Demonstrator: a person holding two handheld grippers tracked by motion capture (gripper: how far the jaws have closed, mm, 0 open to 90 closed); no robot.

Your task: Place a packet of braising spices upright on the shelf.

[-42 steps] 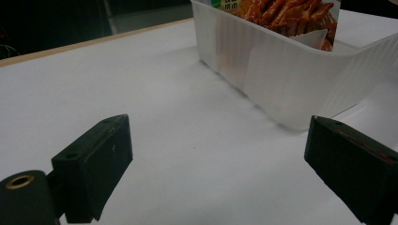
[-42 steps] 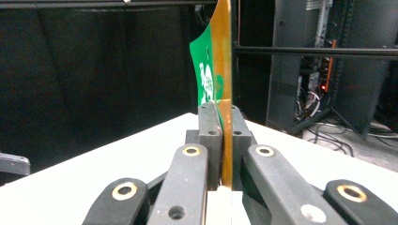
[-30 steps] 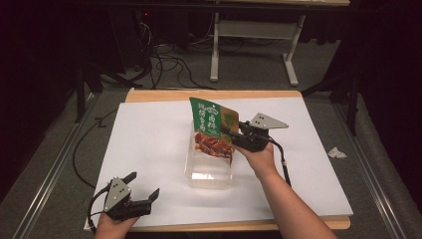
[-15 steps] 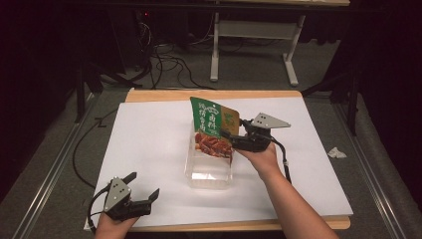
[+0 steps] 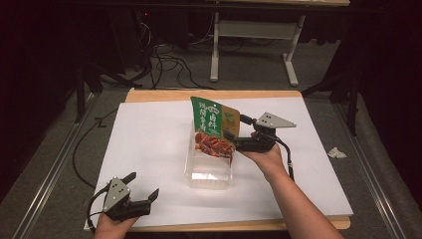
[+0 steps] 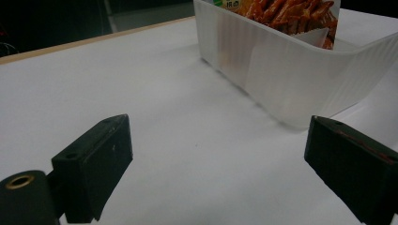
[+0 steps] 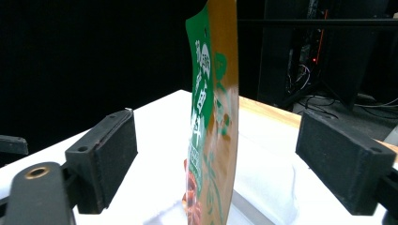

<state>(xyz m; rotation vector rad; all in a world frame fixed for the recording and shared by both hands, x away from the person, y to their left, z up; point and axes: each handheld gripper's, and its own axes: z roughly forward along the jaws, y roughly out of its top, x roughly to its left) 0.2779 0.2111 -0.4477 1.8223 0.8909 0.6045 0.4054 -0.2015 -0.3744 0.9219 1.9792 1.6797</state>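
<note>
1. Centrally, a glossy green and tan snack pouch [image 5: 213,127] stands upright in a clear, ribbed plastic tub [image 5: 209,169] on the white sheet covering the wooden desk [image 5: 149,94].
2. Its flat printed face shows reddish food; seen edge-on in the right claw view, the pouch [image 7: 213,117] is thin and slightly bowed.
3. The right claw [image 5: 233,130] sits beside the pouch with its black, blocky jaws wide apart around it, seemingly not touching.
4. The left claw [image 5: 142,186] rests near the desk's front edge, jaws spread and empty.
5. A crumpled scrap [image 5: 337,153], perhaps paper, lies on the floor to the right.
</note>
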